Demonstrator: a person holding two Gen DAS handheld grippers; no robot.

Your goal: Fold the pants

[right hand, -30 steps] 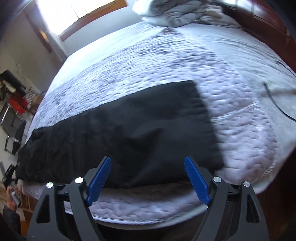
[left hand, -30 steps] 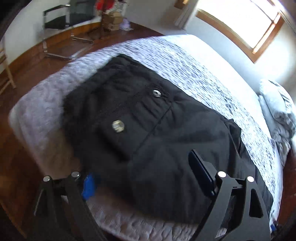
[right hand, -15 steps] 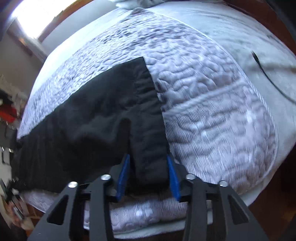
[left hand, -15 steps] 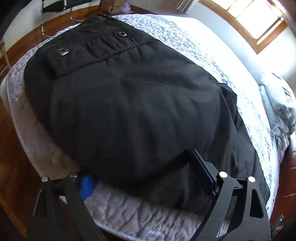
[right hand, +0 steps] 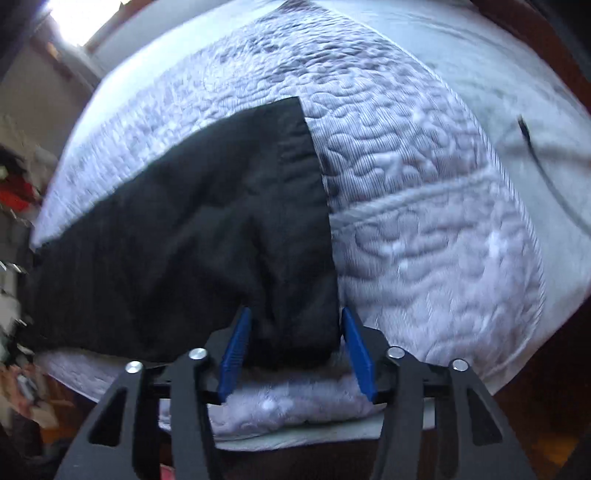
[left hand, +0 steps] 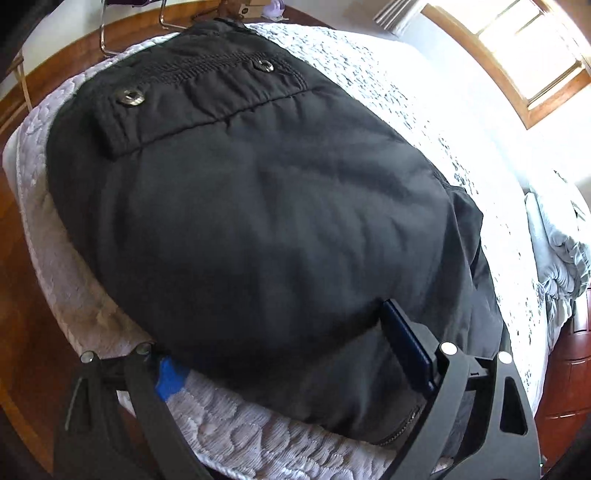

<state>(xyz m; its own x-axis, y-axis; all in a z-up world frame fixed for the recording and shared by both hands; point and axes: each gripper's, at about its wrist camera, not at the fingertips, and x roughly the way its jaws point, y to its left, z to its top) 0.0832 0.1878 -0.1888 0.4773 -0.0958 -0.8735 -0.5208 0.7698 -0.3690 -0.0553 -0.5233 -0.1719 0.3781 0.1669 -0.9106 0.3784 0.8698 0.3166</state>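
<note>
Black pants (left hand: 258, 206) lie on a white quilted bed (left hand: 406, 81), waist end with two metal snaps toward the far left. My left gripper (left hand: 288, 350) is wide open over the near edge of the seat; its left pad (left hand: 170, 376) is partly under the cloth and its right pad (left hand: 406, 343) rests on top. In the right wrist view the leg hem end (right hand: 258, 229) lies on the quilt (right hand: 424, 240). My right gripper (right hand: 295, 350) has its blue pads on either side of the near hem corner, the jaws partly closed around bunched cloth.
A grey duvet and pillows (left hand: 561, 251) are heaped at the bed's head. A black cable (right hand: 539, 162) lies on the sheet at right. Wooden floor (left hand: 22, 295) and a chrome chair (left hand: 110, 33) surround the bed. A window (left hand: 517, 48) is behind.
The left gripper has moved in closer over the pants' near edge. The right gripper has narrowed from wide open onto the hem corner, which now bunches between the pads.
</note>
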